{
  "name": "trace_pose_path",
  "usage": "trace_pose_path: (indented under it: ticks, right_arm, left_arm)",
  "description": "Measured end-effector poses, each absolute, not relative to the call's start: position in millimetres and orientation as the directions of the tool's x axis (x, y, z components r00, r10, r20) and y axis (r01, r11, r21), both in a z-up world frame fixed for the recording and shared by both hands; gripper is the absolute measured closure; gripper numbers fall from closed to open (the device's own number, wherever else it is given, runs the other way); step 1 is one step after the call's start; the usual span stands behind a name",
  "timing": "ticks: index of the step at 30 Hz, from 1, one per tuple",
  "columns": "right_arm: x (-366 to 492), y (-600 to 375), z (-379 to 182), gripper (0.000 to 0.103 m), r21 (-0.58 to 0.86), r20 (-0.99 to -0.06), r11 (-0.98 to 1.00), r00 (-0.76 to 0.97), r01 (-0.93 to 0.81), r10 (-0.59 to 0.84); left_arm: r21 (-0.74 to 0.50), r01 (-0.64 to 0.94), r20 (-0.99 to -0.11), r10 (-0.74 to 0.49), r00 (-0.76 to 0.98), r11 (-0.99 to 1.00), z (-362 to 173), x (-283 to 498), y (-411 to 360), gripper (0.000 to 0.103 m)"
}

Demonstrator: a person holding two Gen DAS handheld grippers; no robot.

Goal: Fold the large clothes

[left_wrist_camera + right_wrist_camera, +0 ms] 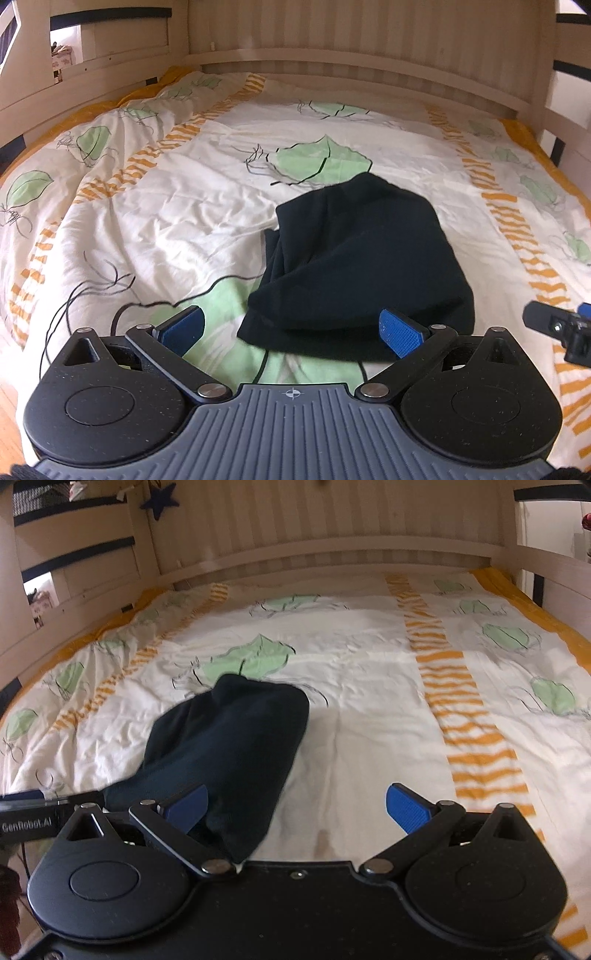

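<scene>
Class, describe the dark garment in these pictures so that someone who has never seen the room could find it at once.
Start at the bed with the pale wooden headboard, covered by a white quilt printed with green leaves and orange stripes. On the near half of that quilt lies the dark garment, bunched into a loose heap. It is the only plain, near-black thing on the bright patterned bedding.

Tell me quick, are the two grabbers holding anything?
Left gripper: open, holding nothing.
Right gripper: open, holding nothing; the dark garment lies on the bed.
</scene>
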State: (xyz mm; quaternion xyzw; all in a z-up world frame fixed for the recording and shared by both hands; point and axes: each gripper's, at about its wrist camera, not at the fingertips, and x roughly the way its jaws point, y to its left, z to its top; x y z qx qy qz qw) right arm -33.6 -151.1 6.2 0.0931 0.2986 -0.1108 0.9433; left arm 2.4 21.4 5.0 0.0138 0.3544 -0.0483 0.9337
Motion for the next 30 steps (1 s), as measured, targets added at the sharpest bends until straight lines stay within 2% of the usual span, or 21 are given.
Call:
trace_pose_path:
  ticks: [30]
  right_arm:
    - [-65, -140, -7, 0.001, 0.136, -0.666, 0.943, 0.733, 0.302, -0.139]
  left_arm:
    - [0.010, 0.137, -0.718, -0.088, 0.690, 0.990, -9, -22, 19, 0.001]
